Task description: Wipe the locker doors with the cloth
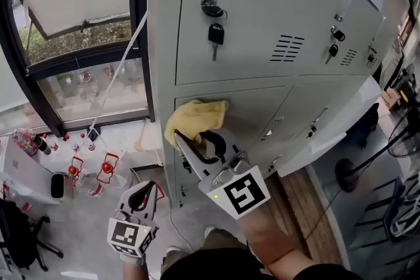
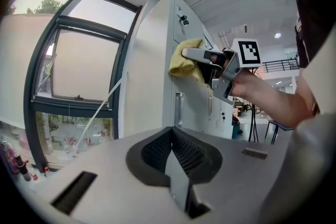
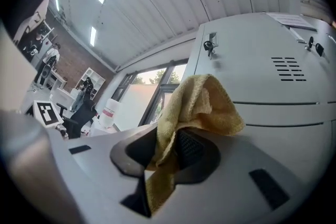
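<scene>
Wiping is judged in hand: the yellow cloth (image 1: pixel 195 117) is clamped in the right gripper (image 1: pixel 200 141), bunched ahead of the jaw tips and seemingly pressed on a lower locker door (image 1: pixel 262 116). The left gripper (image 1: pixel 143 195) is held low, jaws together and empty. Next, a sweep across the panel under steady pressure is called for.

The cloth (image 1: pixel 194 117), in the right gripper (image 1: pixel 191 142), is lying against the door (image 1: pixel 257 109) below the key (image 1: pixel 215 33). The left gripper (image 1: pixel 143 191) is hanging lower, nearer the window (image 1: pixel 79 42).

Bright daylight, fisheye-warped edges, dark corners
</scene>
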Demonstrator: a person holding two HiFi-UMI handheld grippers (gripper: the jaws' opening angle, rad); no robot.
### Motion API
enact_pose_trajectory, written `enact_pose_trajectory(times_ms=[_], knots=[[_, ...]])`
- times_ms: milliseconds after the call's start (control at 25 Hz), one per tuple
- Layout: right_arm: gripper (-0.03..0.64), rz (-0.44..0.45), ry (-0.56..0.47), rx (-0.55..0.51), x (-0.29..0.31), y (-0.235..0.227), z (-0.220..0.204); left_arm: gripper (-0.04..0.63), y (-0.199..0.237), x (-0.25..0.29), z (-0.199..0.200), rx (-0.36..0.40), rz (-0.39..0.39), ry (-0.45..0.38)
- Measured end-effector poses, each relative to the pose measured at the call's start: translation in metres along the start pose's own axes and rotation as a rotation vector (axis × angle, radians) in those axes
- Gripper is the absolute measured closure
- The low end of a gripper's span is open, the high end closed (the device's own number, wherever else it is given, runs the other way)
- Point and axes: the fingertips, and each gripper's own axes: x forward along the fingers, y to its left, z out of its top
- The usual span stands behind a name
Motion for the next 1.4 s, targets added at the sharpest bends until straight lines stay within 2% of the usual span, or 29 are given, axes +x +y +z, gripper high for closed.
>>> enact_pose_trajectory(times_ms=[120, 320, 480, 800, 960, 1400], knots=[[0.512, 0.009, -0.023, 0.003, 0.004, -0.003, 0.004, 0.585, -0.005, 0.013, 0.005, -0.008, -0.003, -0.006], [0.511, 0.041, 0.026, -0.015, 0.005, -0.006, -0.006, 0.585, -0.011, 0.033, 0.004, -0.017, 0.001, 0.008], [0.509, 0.061, 0.009, 0.002, 0.003, -0.016, -0.007, 0.585, -0.018, 0.047, 0.006, -0.005, -0.004, 0.015], [0.499, 0.071, -0.008, 0.049, -0.005, -0.037, -0.009, 0.586, -0.041, 0.077, 0.009, 0.009, -0.066, 0.032], [0.499, 0.053, -0.015, 0.065, -0.012, -0.048, -0.01, 0.586, -0.055, 0.091, 0.005, 0.024, -0.118, 0.04], [0.5, -0.009, -0.017, 0.106, -0.039, -0.085, -0.02, 0.586, -0.079, 0.121, 0.001, 0.023, -0.194, 0.065]])
